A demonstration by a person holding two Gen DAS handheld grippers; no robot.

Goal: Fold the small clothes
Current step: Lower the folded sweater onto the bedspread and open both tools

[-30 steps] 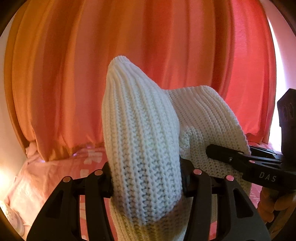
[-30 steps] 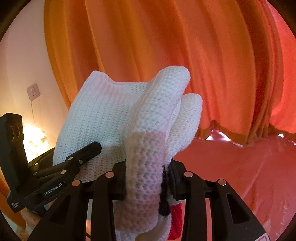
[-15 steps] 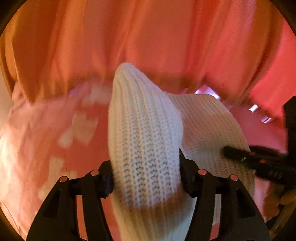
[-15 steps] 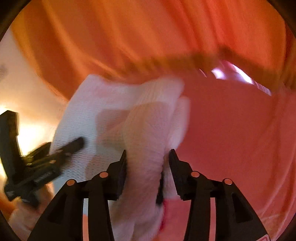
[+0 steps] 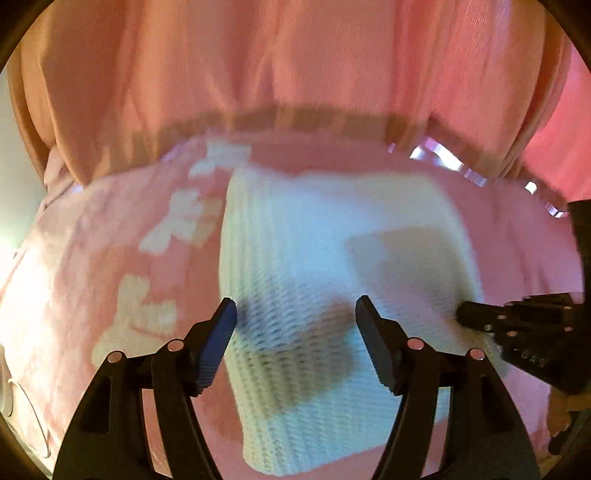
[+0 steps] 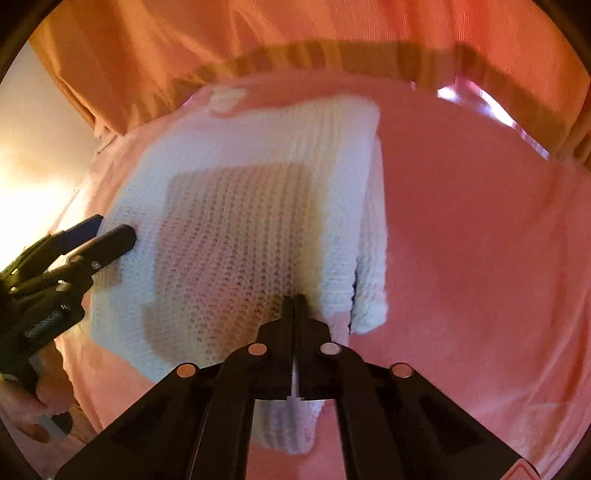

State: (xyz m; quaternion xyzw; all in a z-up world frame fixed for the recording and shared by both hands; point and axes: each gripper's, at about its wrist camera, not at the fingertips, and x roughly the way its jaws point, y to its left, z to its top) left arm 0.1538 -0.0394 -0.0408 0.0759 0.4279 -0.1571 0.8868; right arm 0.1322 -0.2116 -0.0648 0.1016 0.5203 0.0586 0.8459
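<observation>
A white knit sweater lies folded and flat on the pink bed sheet. My left gripper hovers over its near left part with the jaws opening. The knit shows between the fingers, but the pads do not press on it. In the right wrist view the sweater fills the middle, with a sleeve edge folded along its right side. My right gripper is shut just over the sweater's near edge, its fingers together with no cloth pinched. Each gripper shows in the other's view: the right gripper and the left gripper.
An orange curtain hangs behind the bed, its hem along the far edge. The sheet stretches bare to the right of the sweater. A hand holds the right gripper, and another hand holds the left.
Both grippers came down with the sweater from in front of the curtain to the bed. Both let go of the knit: the left jaws spread wide, the right jaws closed empty.
</observation>
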